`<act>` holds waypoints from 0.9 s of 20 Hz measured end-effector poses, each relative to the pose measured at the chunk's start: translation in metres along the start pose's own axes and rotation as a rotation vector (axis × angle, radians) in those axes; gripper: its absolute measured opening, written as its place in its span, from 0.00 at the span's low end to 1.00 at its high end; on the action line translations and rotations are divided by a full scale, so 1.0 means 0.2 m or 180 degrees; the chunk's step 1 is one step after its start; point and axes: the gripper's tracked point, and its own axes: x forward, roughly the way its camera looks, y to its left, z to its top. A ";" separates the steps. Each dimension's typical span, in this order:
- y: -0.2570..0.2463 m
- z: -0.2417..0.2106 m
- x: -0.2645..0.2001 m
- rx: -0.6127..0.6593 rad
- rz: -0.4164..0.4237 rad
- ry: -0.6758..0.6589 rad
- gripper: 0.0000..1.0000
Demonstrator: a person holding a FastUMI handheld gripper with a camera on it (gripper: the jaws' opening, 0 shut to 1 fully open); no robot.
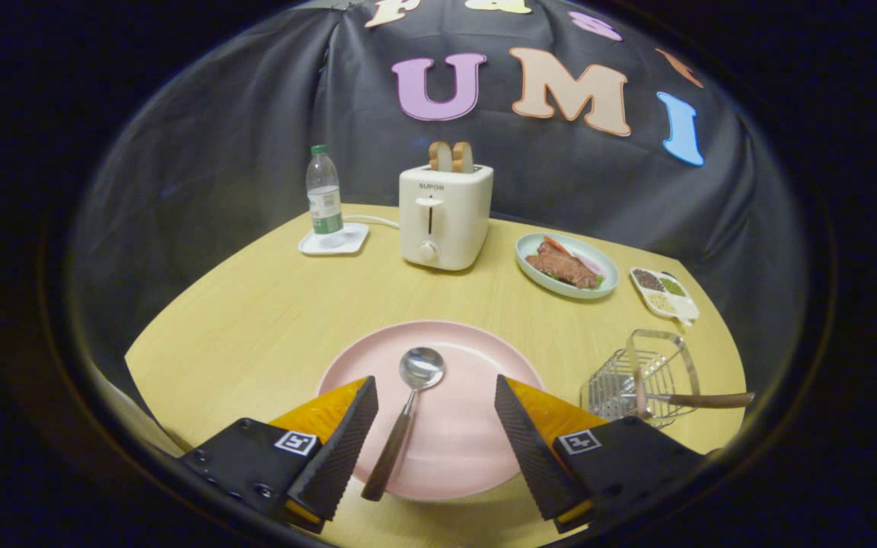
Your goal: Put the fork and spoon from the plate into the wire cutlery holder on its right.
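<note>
A pink plate lies on the wooden table just ahead of my fingers. On it rests a spoon with a steel bowl and a brown wooden handle, the handle pointing back toward me between the fingers. My gripper is open and hovers over the plate's near half, its ridged black pads wide on either side of the spoon's handle and touching nothing. To the plate's right stands the wire cutlery holder. A fork with a brown handle lies across the holder, handle sticking out to the right.
Beyond the plate stand a white toaster with two bread slices, a water bottle on a white coaster, a light-blue dish of food and a small white tray of spices. The table's right edge runs close behind the holder.
</note>
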 end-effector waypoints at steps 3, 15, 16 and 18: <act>0.03 -0.09 0.05 -0.0004 0.0010 0.0128 0.99; 0.08 -0.28 0.13 -0.0012 0.0133 0.0513 0.52; 0.08 -0.28 0.14 0.0004 0.0140 0.0520 0.43; 0.07 -0.28 0.14 0.0014 0.0125 0.0523 0.31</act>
